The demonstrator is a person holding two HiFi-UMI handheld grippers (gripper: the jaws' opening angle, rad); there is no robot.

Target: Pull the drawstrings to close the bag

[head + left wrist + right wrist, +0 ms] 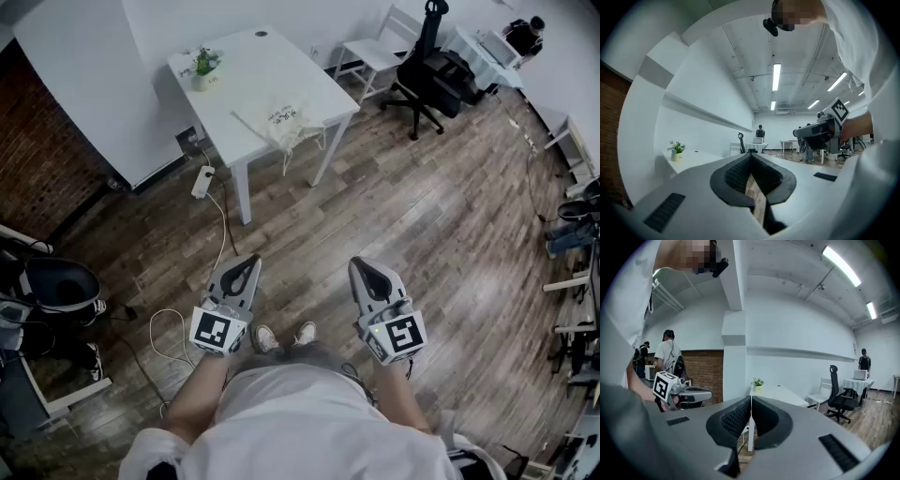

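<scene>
A cream drawstring bag (285, 118) lies on the white table (244, 70) far ahead, its cords hanging over the table's front edge. I stand well back from it on the wood floor. My left gripper (248, 263) is held low at my left, jaws shut and empty. The right gripper (361, 267) is level with it at my right, also shut with nothing between the jaws. In the left gripper view the left gripper's tips (751, 155) meet; in the right gripper view the right gripper's tips (751, 398) touch too. The bag shows in neither gripper view.
A small potted plant (202, 66) stands on the table's far left. A power strip (202, 182) and cable lie on the floor beside the table leg. A black office chair (431, 70) and white chair (380, 52) sit to the right. People stand in the background.
</scene>
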